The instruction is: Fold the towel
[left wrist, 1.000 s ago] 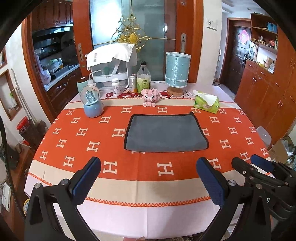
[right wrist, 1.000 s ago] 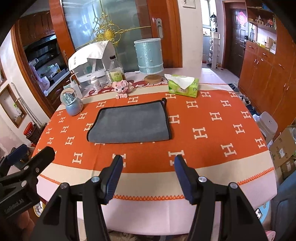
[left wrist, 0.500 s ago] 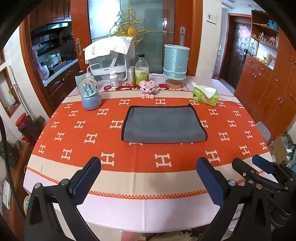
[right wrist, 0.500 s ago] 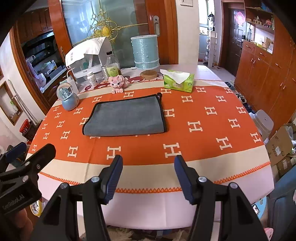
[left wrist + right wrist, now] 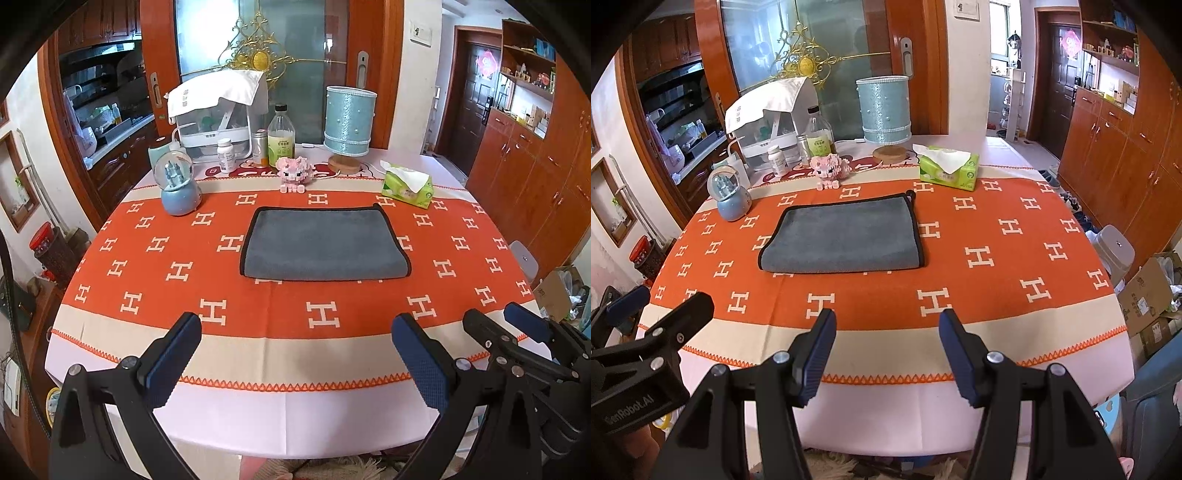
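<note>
1. The left gripper hangs over the near edge of the worktop, its jaws spread wide with nothing between them; it also shows at the lower left of the right wrist view.
2. At the far left of the worktop stands a blue snow globe, with a white pill bottle behind it, in front of a white appliance draped with a cloth.
3. The grey towel lies flat on the orange H-patterned tablecloth, around the middle of the worktop and well apart from both grippers. Its long axis runs left to right, across the line of the fingers. It appears folded, with the black-trimmed edges at the left, far and right sides and a rounded fold along the near side. A small black loop sticks out at its far right corner.
4. Just beyond the towel's far edge sits a pink block-built pig, with a clear bottle behind it.
5. Further right stand a light blue lamp on a wooden base and a green tissue pack.
6. The right gripper also hovers over the near edge, jaws apart and empty.
</note>
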